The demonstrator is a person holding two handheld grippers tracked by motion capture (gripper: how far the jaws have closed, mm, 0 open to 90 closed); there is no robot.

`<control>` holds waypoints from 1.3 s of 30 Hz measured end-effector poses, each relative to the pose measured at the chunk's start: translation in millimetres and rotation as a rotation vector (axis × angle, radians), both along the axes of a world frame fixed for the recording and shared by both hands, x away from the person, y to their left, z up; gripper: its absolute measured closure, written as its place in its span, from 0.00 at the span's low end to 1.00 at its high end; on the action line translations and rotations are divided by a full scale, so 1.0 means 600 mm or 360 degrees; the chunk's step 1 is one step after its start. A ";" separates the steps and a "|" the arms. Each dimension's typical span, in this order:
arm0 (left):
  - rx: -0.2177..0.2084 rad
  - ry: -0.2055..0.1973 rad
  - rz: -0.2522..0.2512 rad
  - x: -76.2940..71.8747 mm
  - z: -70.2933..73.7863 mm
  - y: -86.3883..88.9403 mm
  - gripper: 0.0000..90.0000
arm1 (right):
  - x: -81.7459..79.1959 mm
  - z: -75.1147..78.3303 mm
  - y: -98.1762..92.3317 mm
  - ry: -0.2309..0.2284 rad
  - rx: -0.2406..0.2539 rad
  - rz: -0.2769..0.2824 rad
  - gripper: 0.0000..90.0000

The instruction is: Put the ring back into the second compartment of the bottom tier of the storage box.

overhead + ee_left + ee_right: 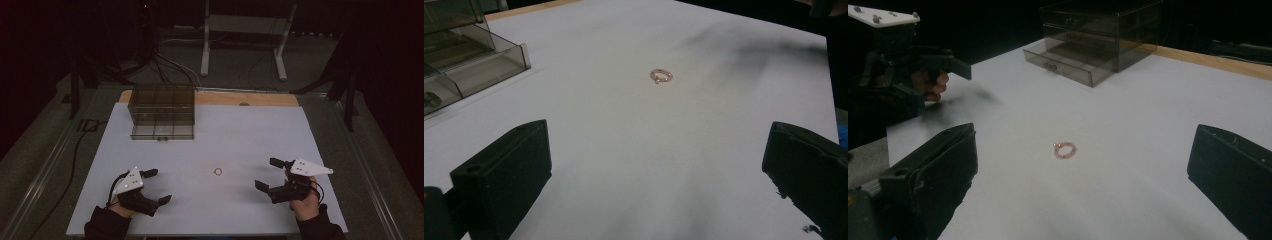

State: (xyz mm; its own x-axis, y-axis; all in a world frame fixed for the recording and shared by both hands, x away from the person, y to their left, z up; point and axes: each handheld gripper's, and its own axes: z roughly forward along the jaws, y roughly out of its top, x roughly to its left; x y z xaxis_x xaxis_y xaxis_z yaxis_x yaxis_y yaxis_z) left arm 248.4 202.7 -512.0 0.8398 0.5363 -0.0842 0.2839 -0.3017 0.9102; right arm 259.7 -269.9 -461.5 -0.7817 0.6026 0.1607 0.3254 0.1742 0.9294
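Observation:
A small pink beaded ring (218, 171) lies flat on the white table top (240, 135), midway between both hands. The left gripper view has that ring (661, 76) ahead of my left gripper (659, 170), whose jaws stand wide apart with nothing between them. From the right gripper view the ring (1065, 149) rests just beyond my right gripper (1083, 175), which is also open and empty. Seen from above, the left gripper (159, 186) hovers at the front left and the right gripper (270, 174) at the front right.
A smoky clear drawer box (161, 111) stands at the back left of the table, its bottom drawer (471, 65) pulled out. A wooden strip (250, 98) runs along the far edge. Cables and a white stand (240, 35) sit on the floor beyond.

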 end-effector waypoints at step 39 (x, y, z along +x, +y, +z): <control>0.0011 0.0003 -0.0025 -0.001 -0.002 -0.004 0.01 | 0.085 -0.011 0.090 0.0090 -0.0066 0.0104 0.00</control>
